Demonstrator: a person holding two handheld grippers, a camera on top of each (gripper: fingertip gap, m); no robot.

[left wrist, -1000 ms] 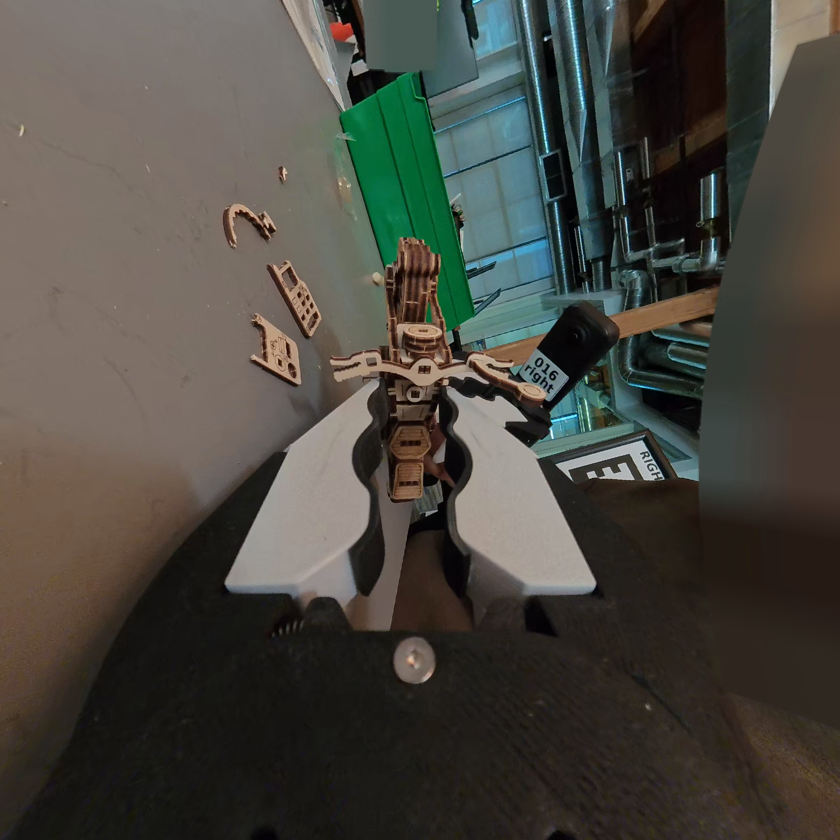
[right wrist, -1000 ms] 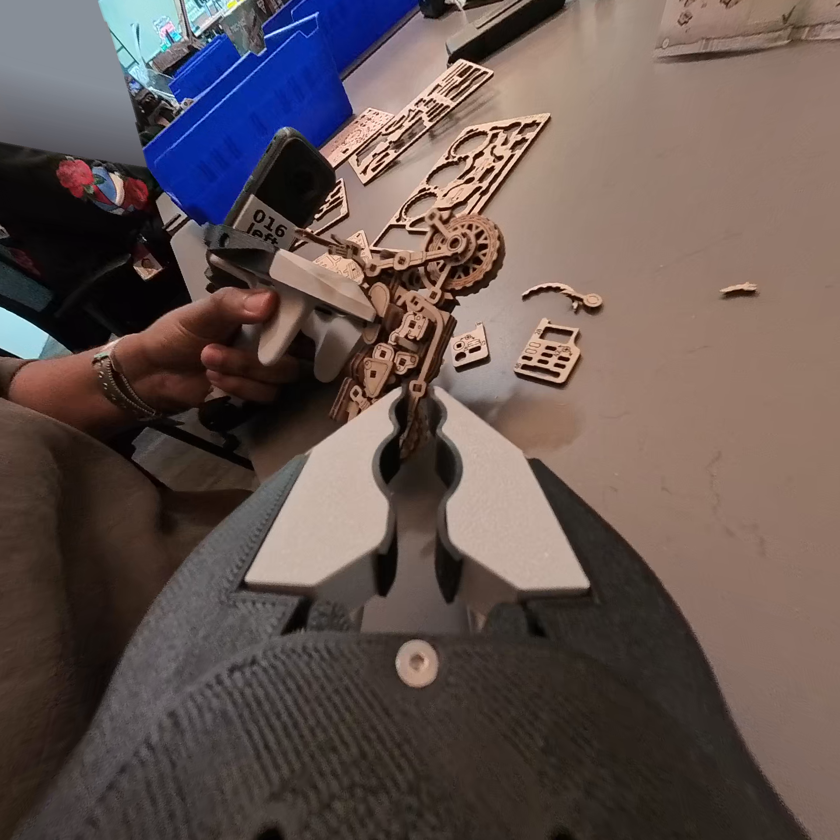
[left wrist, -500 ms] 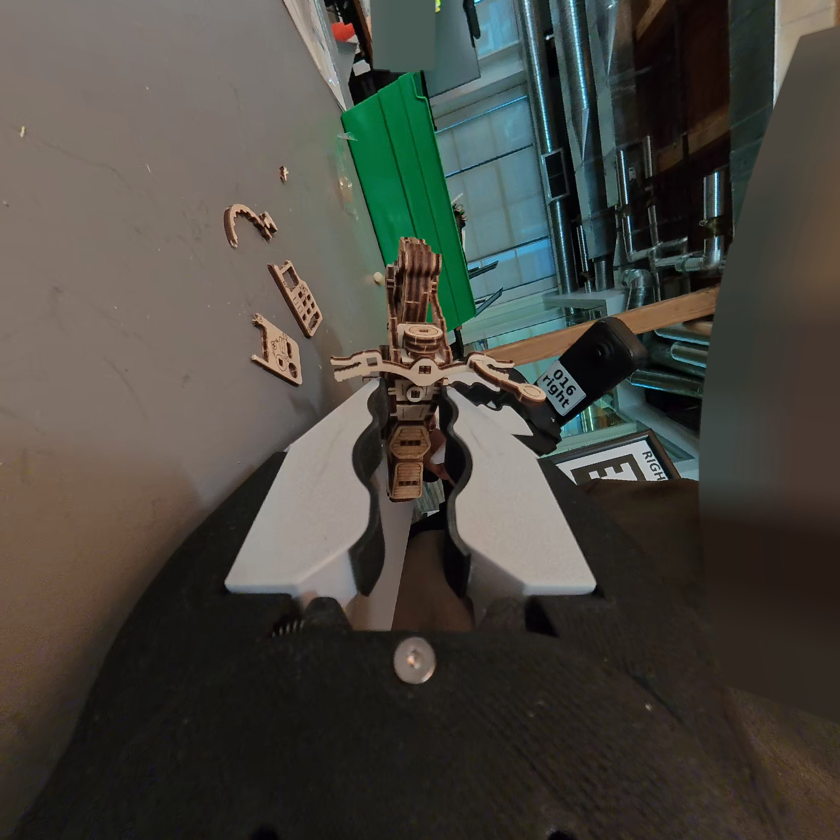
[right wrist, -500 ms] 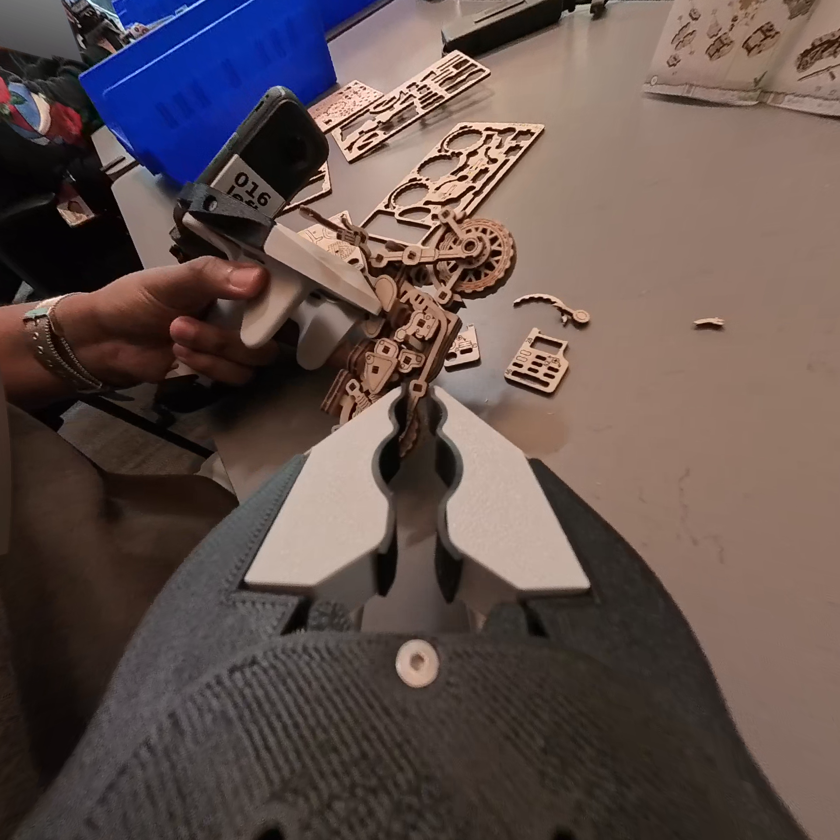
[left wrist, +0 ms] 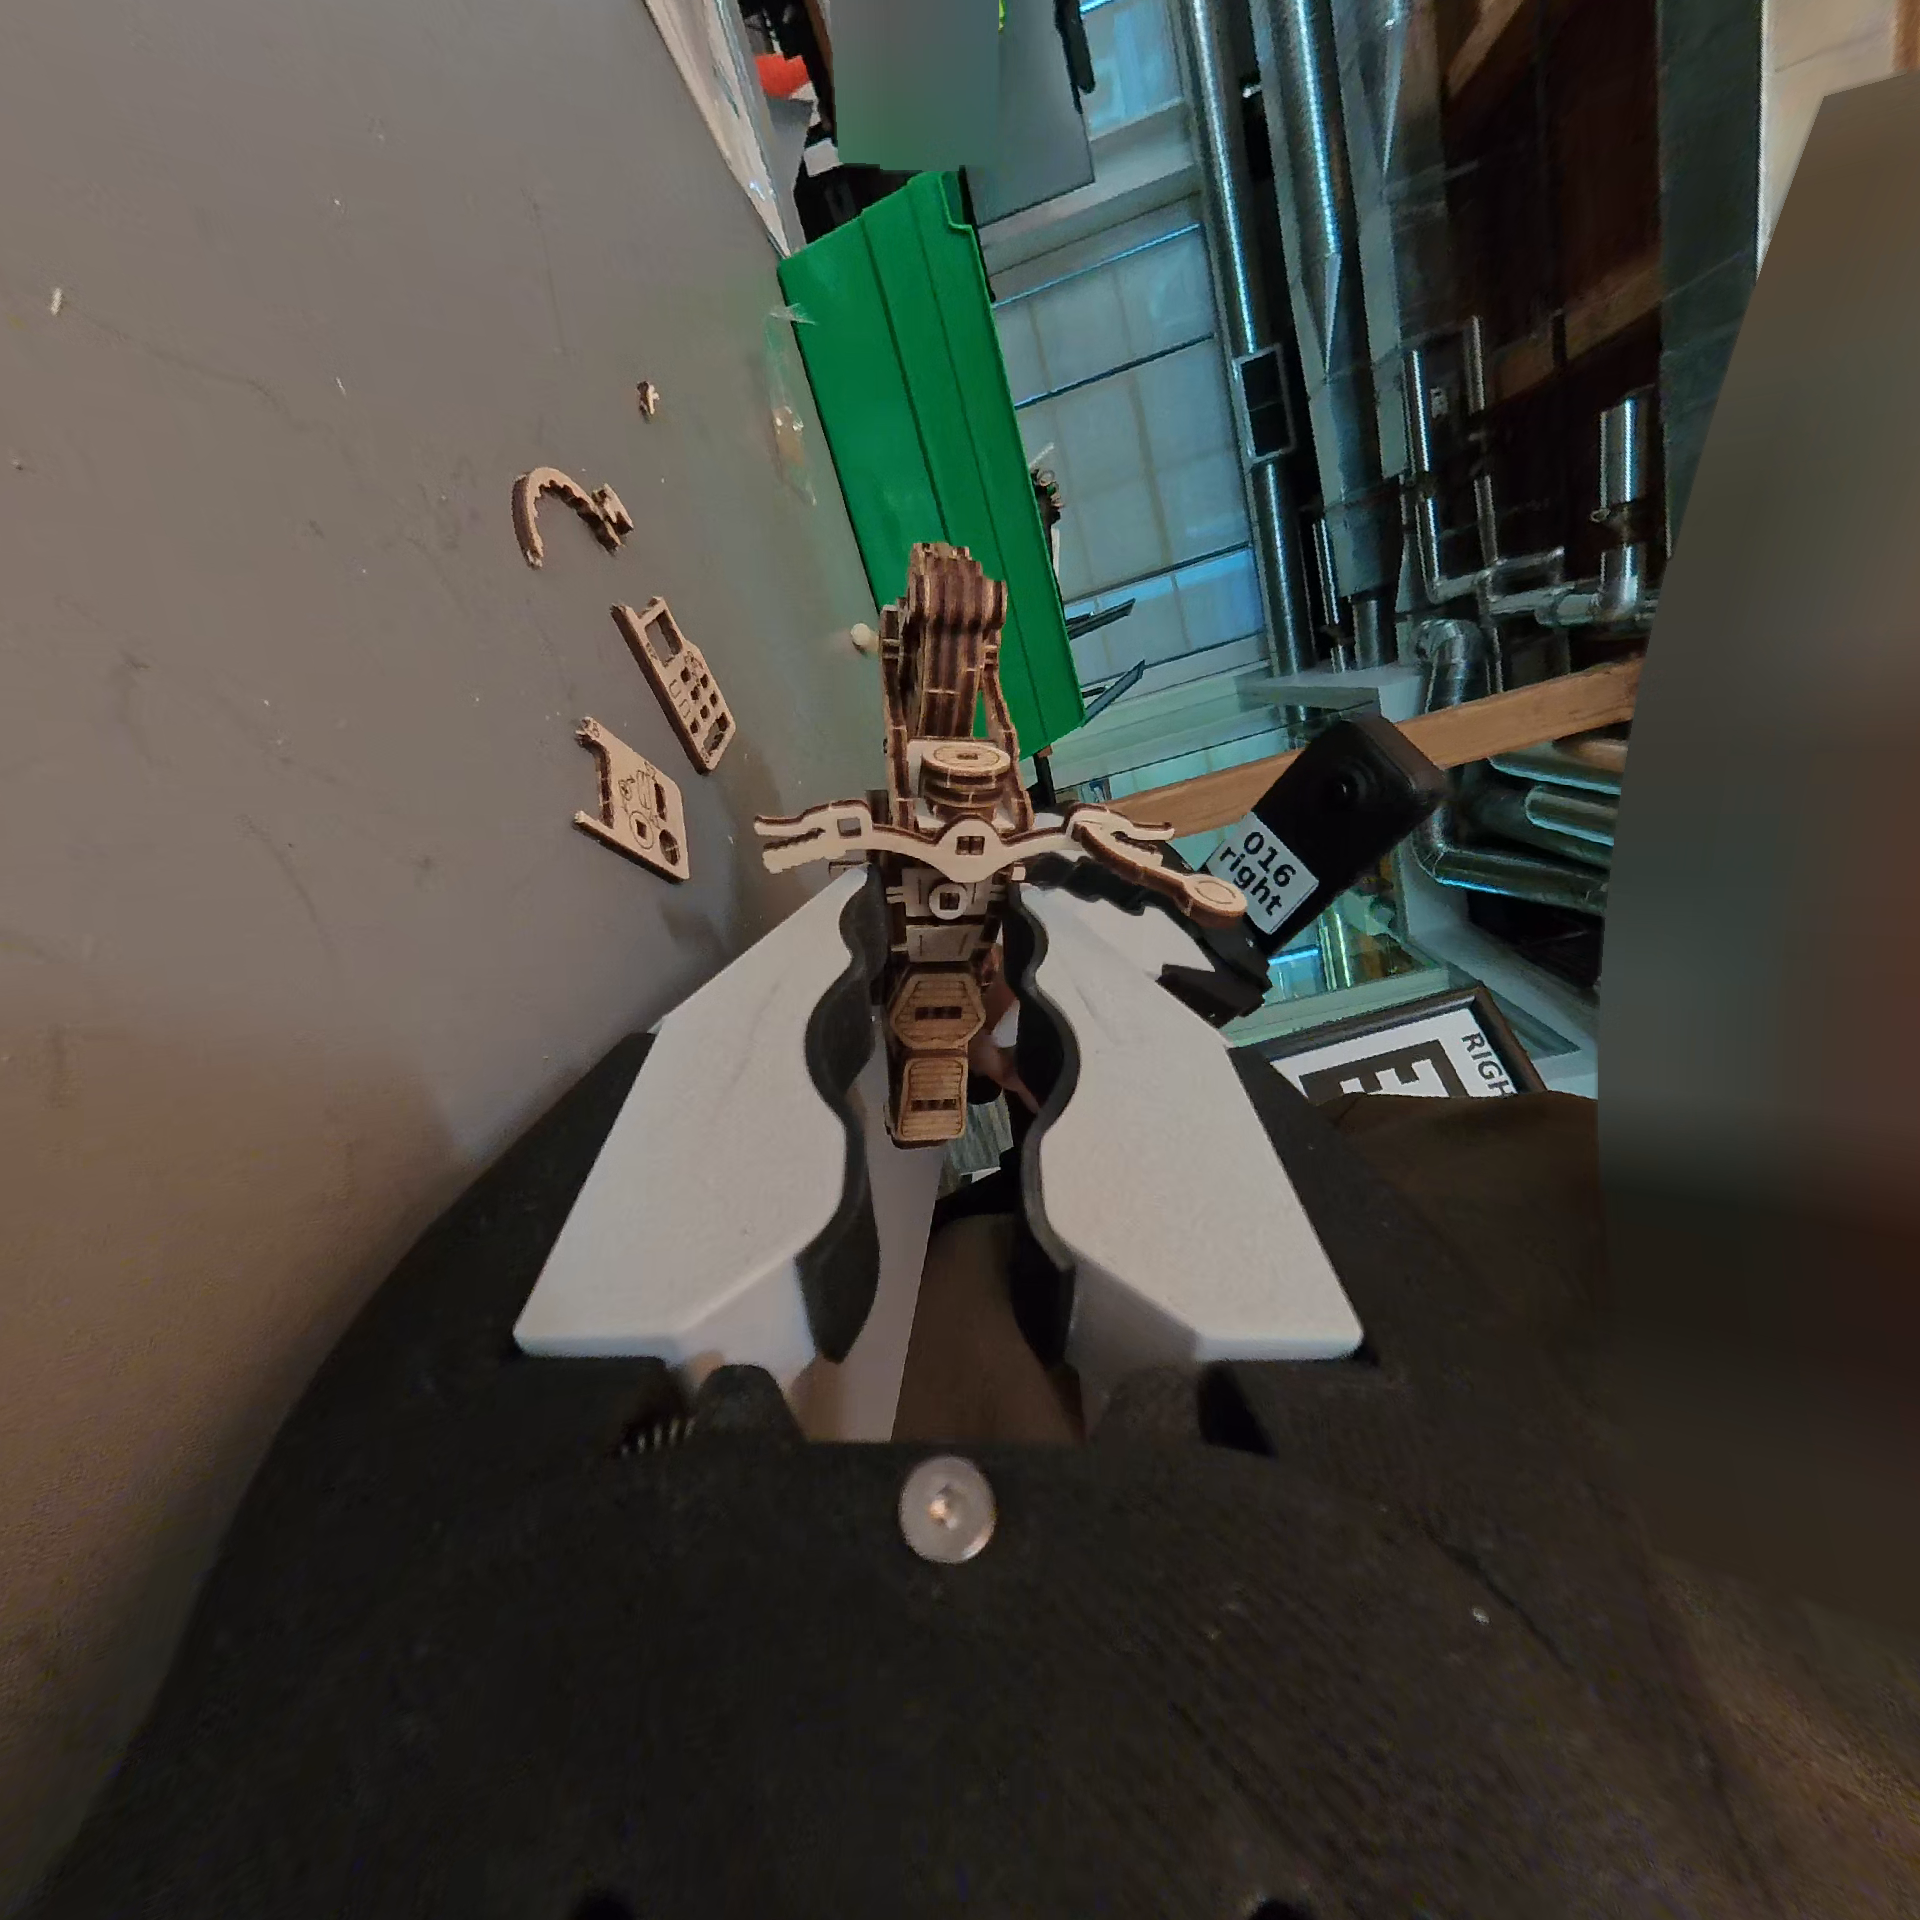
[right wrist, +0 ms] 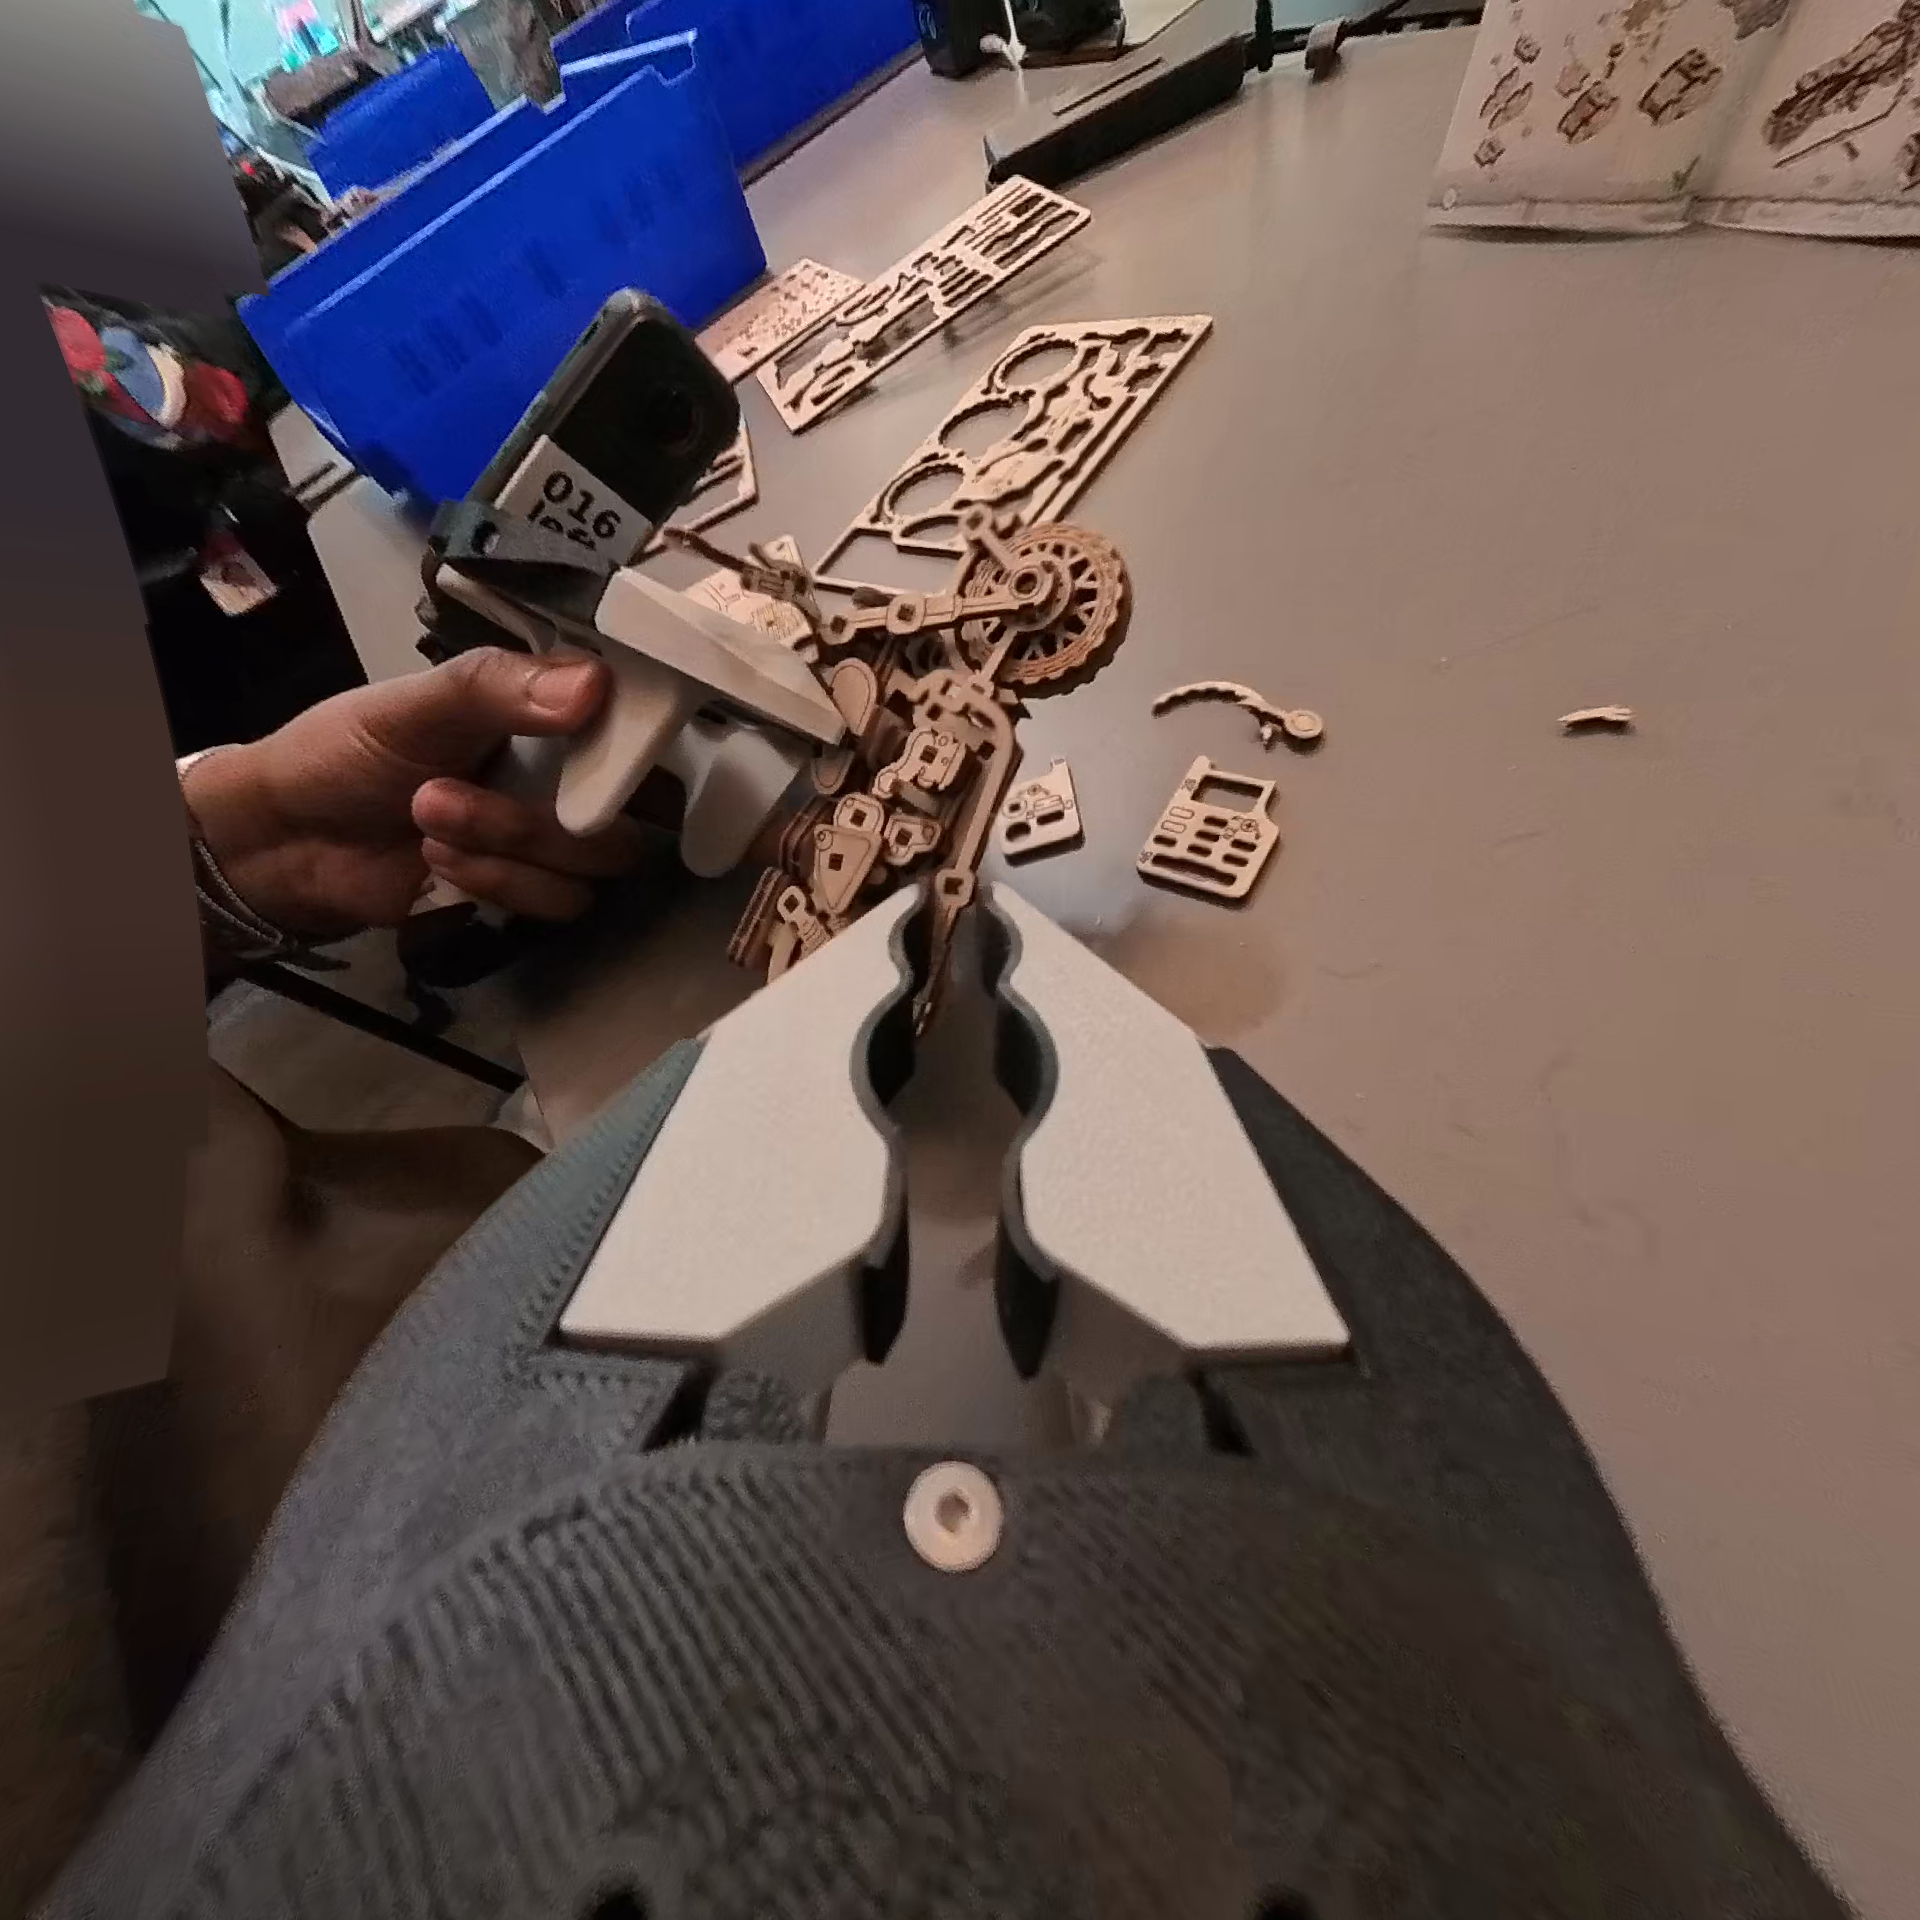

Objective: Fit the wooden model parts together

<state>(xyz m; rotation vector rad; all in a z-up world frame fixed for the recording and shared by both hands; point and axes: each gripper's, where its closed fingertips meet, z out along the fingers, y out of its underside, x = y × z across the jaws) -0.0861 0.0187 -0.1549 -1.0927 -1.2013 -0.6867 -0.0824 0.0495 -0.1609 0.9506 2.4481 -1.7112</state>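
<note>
A partly built wooden motorcycle model (left wrist: 940, 862) is clamped between the pads of my left gripper (left wrist: 940, 925), handlebars across the fingertips and front wheel pointing away. In the right wrist view the model (right wrist: 935, 727) hangs tilted above the grey table (right wrist: 1558, 727), held by the left gripper (right wrist: 748, 707) in a person's hand (right wrist: 395, 790). My right gripper (right wrist: 951, 920) is shut on a thin wooden piece (right wrist: 951, 894) that touches the model's lower side. The right gripper's camera (left wrist: 1340, 821) shows behind the model.
Loose parts lie on the table: a curved piece (right wrist: 1242, 710), a grid panel (right wrist: 1210, 831) and a small panel (right wrist: 1039, 816). Punched-out wooden sheets (right wrist: 1039, 426) and blue bins (right wrist: 520, 281) lie behind, an instruction sheet (right wrist: 1683, 104) at far right. A green bin (left wrist: 925, 436) stands beyond. The left gripper's tips are roughly 4 centimeters from the right gripper's.
My right gripper has swung a little with its thin piece still against the model; its camera shifts rightward in the left wrist view. The left gripper and model stay put.
</note>
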